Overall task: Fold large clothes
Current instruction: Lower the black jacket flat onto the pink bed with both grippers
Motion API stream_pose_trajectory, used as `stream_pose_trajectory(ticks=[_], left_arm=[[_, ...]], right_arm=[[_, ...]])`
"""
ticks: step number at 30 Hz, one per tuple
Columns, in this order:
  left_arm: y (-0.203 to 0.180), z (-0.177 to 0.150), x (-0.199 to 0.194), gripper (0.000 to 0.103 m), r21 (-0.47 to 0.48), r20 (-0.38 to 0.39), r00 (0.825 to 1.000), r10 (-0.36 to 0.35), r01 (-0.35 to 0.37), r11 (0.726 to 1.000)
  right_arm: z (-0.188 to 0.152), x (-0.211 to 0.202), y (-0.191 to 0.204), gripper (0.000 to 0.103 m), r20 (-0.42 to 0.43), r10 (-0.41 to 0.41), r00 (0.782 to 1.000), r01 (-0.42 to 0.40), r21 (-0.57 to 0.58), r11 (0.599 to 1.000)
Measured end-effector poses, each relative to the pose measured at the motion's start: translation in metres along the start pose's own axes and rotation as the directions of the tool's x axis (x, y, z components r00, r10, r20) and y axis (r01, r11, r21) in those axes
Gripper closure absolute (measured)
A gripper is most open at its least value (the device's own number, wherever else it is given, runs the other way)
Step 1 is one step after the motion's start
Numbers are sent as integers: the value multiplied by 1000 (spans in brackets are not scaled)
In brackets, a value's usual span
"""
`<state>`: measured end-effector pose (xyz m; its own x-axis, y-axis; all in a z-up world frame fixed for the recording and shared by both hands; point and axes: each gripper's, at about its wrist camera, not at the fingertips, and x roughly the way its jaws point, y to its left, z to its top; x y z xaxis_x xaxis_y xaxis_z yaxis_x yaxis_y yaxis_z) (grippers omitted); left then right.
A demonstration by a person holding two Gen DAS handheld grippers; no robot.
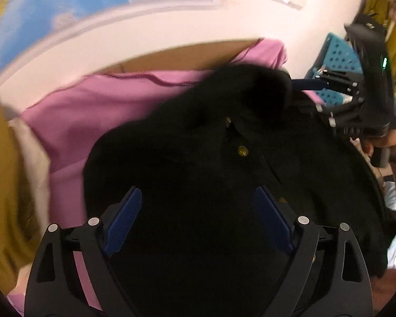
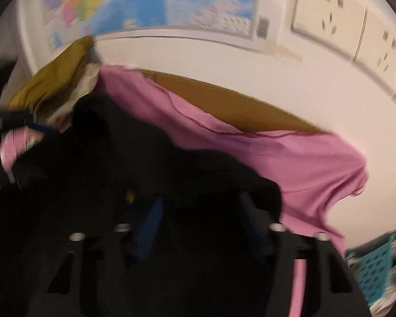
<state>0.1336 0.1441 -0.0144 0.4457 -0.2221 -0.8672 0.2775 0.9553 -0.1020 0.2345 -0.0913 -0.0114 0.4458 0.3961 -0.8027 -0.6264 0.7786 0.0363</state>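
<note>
A black jacket (image 1: 198, 163) with gold buttons (image 1: 242, 150) lies on a pink cloth (image 1: 97, 111) over a cardboard box (image 1: 187, 58) by the white wall. The left gripper (image 1: 198, 208) hangs over it, jaws spread wide, nothing pinched. The right gripper (image 2: 200, 211) stands part open above the blurred jacket; whether its pads touch fabric I cannot tell

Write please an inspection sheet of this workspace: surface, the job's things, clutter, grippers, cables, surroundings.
Surface: hidden under clothes.
Job's things: black buttoned garment lying on pink cloth.
Clutter: mustard cloth, brown cardboard, teal perforated basket.
Grippers: left gripper open above the black garment; right gripper blurred, jaws apart over it, grip unclear.
Cables: nothing seen.
Surroundings: white wall, coloured map poster, wall sockets.
</note>
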Motion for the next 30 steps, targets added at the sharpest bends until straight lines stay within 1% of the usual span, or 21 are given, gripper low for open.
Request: stream_pose_trajectory(ticks=[1, 2, 4, 6, 7, 9, 10, 12, 14, 15, 17, 19, 20, 21, 22, 23, 24, 25, 26, 28, 30], left_arm=[[1, 8, 12, 25, -14, -19, 1000, 6, -6, 1000], [4, 15, 20, 31, -26, -25, 999, 20, -21, 999], [13, 31, 35, 32, -70, -26, 997, 68, -70, 995], [26, 41, 47, 31, -123, -44, 994, 101, -106, 987], [29, 42, 49, 30, -136, -51, 993, 111, -117, 984], [31, 37, 45, 29, -144, -42, 994, 99, -105, 984], [30, 33, 41, 26, -134, -33, 994, 100, -104, 986], [26, 22, 29, 21, -106, -5, 992, 129, -129, 986], [21, 9, 15, 17, -80, 19, 991, 132, -130, 988], [19, 4, 9, 16, -73, 29, 991, 129, -126, 989], [13, -7, -6, 13, -54, 49, 993, 112, -109, 993], [2, -20, -20, 13, -35, 70, 993, 99, -96, 995], [3, -22, -22, 13, -28, 77, 993, 90, -88, 996], [-1, -29, -35, 13, -19, 89, 993, 80, -78, 997], [-5, -33, -38, 12, -11, 97, 992, 77, -77, 997], [-13, -39, -42, 11, 2, 108, 990, 88, -89, 996], [-16, -45, -44, 11, 8, 113, 989, 91, -92, 996], [-20, -49, -44, 11, 17, 117, 990, 82, -85, 996], [-25, -53, -45, 11, 26, 120, 990, 75, -79, 997], [-36, -60, -46, 11, 39, 129, 988, 79, -85, 996], [-43, -69, -49, 11, 42, 131, 989, 67, -73, 996]], right_arm=[[5, 8, -4, 64, 0, -10, 1000, 10, 25, 1000], [12, 14, -9, 64, 1, -23, 1000, 23, 51, 998], [23, 26, -21, 64, 1, -49, 999, 49, 108, 993], [27, 32, -33, 63, -6, -43, 999, 44, 175, 984], [26, 30, -41, 58, -4, -22, 1000, 22, 210, 977], [16, 14, -52, 50, 25, -19, 1000, 13, 243, 970], [10, 5, -57, 47, 36, -13, 999, 4, 246, 969], [-11, -18, -72, 42, 57, 20, 998, -35, 267, 963], [-36, -42, -81, 40, 72, 37, 997, -56, 287, 956], [-53, -57, -86, 36, 82, 48, 996, -70, 301, 951], [-83, -79, -92, 35, 90, 75, 993, -100, 319, 942], [-119, -100, -91, 31, 80, 93, 992, -115, 345, 931], [-134, -108, -90, 31, 72, 111, 991, -130, 353, 927], [-157, -120, -86, 31, 56, 125, 991, -137, 355, 925], [-172, -127, -82, 29, 52, 127, 991, -137, 355, 925], [-187, -135, -76, 28, 48, 137, 989, -145, 355, 924], [-202, -142, -70, 28, 49, 163, 985, -169, 356, 919], [-220, -149, -64, 25, 59, 204, 977, -211, 365, 907], [-236, -154, -58, 24, 52, 223, 973, -226, 373, 900], [-259, -162, -47, 24, 26, 204, 979, -198, 381, 903], [-279, -167, -38, 24, 36, 241, 970, -235, 403, 885]])
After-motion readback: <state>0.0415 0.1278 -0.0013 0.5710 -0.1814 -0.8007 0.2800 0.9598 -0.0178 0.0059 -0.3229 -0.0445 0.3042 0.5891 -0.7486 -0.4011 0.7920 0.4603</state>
